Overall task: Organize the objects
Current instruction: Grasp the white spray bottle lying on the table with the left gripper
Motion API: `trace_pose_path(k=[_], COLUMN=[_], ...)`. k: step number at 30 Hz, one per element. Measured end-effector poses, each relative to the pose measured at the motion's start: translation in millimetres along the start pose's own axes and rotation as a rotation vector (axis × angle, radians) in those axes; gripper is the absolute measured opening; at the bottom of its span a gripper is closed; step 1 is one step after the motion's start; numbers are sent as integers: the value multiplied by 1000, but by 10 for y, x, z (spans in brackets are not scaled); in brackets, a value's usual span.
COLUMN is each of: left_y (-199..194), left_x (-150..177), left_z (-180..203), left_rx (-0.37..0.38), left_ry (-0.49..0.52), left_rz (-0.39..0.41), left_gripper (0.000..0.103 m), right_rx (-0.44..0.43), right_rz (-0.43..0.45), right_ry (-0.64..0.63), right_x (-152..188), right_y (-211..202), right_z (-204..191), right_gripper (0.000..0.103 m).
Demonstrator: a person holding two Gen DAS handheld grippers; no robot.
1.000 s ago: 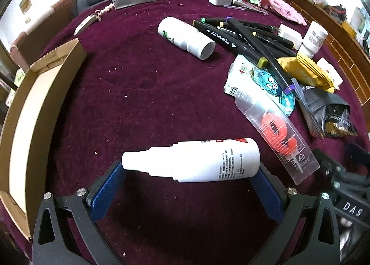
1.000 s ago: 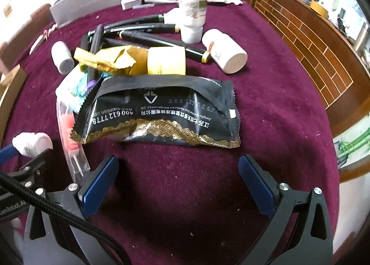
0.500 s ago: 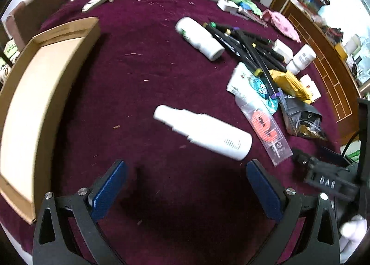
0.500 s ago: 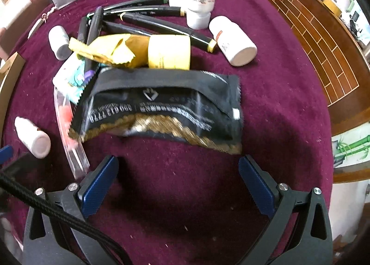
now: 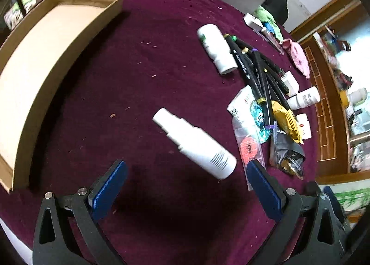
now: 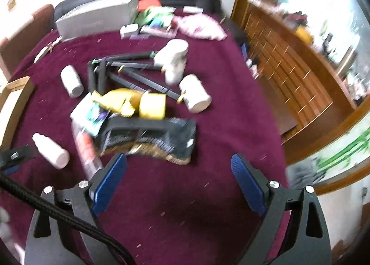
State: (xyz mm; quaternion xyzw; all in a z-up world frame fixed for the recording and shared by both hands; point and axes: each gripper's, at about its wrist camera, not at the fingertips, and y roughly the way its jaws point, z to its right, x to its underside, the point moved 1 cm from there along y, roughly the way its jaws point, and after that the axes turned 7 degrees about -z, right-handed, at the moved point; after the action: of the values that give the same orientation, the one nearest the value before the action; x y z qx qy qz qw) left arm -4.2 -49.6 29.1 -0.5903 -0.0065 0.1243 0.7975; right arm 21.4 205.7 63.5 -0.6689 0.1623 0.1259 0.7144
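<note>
Left wrist: my left gripper [image 5: 183, 176] spread wide, nothing held; white spray bottle [image 5: 194, 143] lying on maroon cloth [image 5: 150, 68] just ahead, cardboard tray [image 5: 32, 75] well apart. Right wrist: my right gripper [image 6: 179, 171] spread, empty, black packet [image 6: 150, 138] just beyond fingertips

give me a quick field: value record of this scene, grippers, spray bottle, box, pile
left gripper: open, holding nothing
right gripper: open, holding nothing
spray bottle: lying on its side on the tablecloth, beyond the left gripper's fingertips
cardboard box: left of the bottle, nothing seen in it
pile: markers, white bottles, black packet, yellow wrapper
</note>
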Motion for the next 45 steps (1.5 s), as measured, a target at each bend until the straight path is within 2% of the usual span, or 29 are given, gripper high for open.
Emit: trace_pose_path(k=[1, 4, 6, 14, 27, 38, 41, 43, 45], left_y=[33, 107, 177, 370, 403, 420, 407, 383, 347], left_x=[-18, -54, -62, -2, 49, 57, 69, 82, 97], left_z=[67, 195, 260, 236, 240, 214, 218, 235, 256], left_rx=[-30, -51, -99, -209, -273, -286, -285, -278, -267], left_ry=[16, 50, 71, 120, 180, 212, 234, 258, 286], left_rz=[6, 10, 10, -9, 2, 12, 25, 39, 55], left_gripper=[100, 100, 100, 100, 98, 98, 91, 79, 52], right_rx=[3, 18, 19, 15, 9, 11, 12, 10, 7], right_rz=[4, 4, 6, -14, -45, -62, -67, -72, -78], right_ry=[1, -4, 6, 37, 19, 17, 15, 14, 13], right_x=[34, 48, 43, 75, 91, 101, 106, 111, 114], right_y=[-13, -26, -30, -8, 94, 128, 137, 148, 160], right_z=[-5, 27, 74, 240, 160, 111, 100, 95, 82], right_gripper=[93, 93, 93, 93, 93, 93, 93, 93, 93])
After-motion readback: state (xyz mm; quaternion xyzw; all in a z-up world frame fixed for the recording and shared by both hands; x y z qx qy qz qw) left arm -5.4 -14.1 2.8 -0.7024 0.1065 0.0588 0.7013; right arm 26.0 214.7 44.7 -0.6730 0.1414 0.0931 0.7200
